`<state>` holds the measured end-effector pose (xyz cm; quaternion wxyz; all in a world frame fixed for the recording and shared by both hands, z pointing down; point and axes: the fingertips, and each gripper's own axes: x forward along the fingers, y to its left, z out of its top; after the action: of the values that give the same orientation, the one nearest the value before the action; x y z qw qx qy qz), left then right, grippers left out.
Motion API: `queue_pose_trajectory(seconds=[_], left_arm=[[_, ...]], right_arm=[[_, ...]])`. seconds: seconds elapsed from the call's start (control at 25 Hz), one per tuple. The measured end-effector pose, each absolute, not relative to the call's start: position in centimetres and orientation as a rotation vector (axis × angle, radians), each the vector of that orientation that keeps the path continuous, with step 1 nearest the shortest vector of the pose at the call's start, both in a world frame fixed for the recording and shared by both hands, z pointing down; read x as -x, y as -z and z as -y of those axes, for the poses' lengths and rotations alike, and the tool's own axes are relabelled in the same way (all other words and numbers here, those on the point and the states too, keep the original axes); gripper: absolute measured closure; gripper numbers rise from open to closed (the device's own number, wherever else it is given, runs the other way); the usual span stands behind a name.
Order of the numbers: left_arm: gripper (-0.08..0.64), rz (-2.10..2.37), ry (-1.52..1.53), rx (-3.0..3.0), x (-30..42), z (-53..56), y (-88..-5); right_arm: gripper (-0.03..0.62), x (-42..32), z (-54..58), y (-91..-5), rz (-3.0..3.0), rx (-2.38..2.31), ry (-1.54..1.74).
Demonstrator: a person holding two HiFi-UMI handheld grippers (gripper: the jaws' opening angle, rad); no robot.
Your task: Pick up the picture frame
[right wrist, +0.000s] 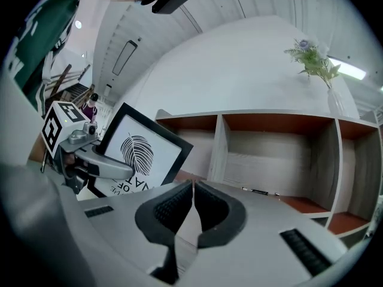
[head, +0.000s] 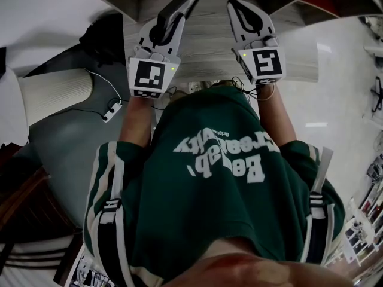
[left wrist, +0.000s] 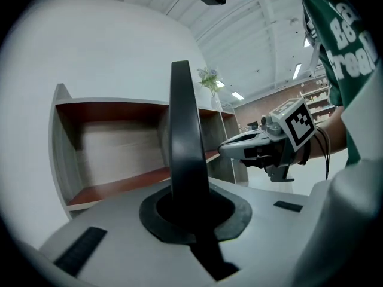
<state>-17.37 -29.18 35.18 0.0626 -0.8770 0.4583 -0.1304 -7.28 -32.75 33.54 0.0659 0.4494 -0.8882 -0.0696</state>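
Frame (left wrist: 182, 130) is sitting edge-on, clamped in left gripper (left wrist: 190, 211), before shelf (right wrist: 218, 148); right gripper (right wrist: 192, 205) is hovering alongside, jaws closed together, gripping nothing.

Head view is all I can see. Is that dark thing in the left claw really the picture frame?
Observer: Yes. The left gripper view shows the left claw shut on the black edge of the picture frame, which is edge-on to that camera.
Operator: What's on its face?
Observer: The right gripper view shows a dark leaf print on white inside the black border, with the frame tilted.
Operator: Is the right claw carrying anything?
Observer: No. The right claw is shut with nothing between its pads, and it is apart from the frame.
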Motion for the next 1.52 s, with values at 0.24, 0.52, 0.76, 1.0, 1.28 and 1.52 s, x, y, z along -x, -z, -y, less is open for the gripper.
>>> queue_pose_trajectory(seconds=[0.24, 0.52, 0.76, 1.0, 1.28, 1.52], left_arm=[[0.528, -1.487, 0.297, 2.600, 19.3, 28.9, -33.8], [0.528, -1.605, 0.206, 2.489, 21.2, 29.1, -32.1], [0.528, -1.562, 0.185, 2.458, 20.5, 29.2, -31.8], [0.528, -1.553, 0.168, 2.460, 20.1, 29.3, -31.6], [0.528, -1.583, 0.138, 2.452, 20.7, 29.4, -31.2], [0.528, -1.607, 0.157, 2.467, 21.0, 29.6, -31.2]], right_arm=[[0.557, 8.8, 31.8, -33.2, 2.673, -1.329, 0.246], [0.555, 9.9, 31.0, -32.6, 2.655, -1.293, 0.382], [0.557, 9.4, 31.1, -33.7, 2.608, -1.295, 0.351], [0.555, 9.5, 31.1, -33.6, 2.611, -1.288, 0.354], [0.557, 10.6, 30.8, -32.9, 2.615, -1.246, 0.466], [0.557, 10.9, 30.7, -32.6, 2.632, -1.251, 0.472]])
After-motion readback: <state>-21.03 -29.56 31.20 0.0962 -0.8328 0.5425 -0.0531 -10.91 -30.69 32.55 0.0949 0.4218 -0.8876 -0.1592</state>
